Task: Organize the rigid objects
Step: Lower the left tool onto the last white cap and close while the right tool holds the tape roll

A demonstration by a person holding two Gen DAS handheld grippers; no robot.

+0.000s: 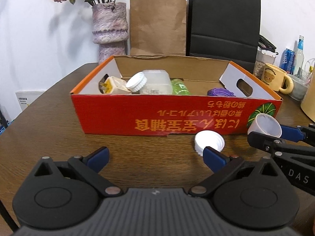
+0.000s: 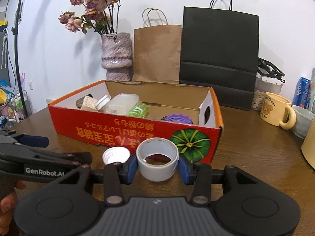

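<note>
While right jaws clamp one tape roll (image 2: pixel 157 162), left jaws wide, one white cap (image 1: pixel 209 140), one red box (image 1: pixel 173 116).

Vase (image 2: pixel 116 54) with dried roses (image 2: pixel 92 5), brown bag (image 2: pixel 157 53), black bag (image 2: pixel 219 59), bear mug (image 2: pixel 275 108), possibly soda can (image 2: pixel 304 92).

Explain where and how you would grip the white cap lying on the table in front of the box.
Grip the cap across its ribbed side wall, coming from above. It lies open side up on the table, so the round wall offers two opposite faces. The open left claw is nearest.
</note>
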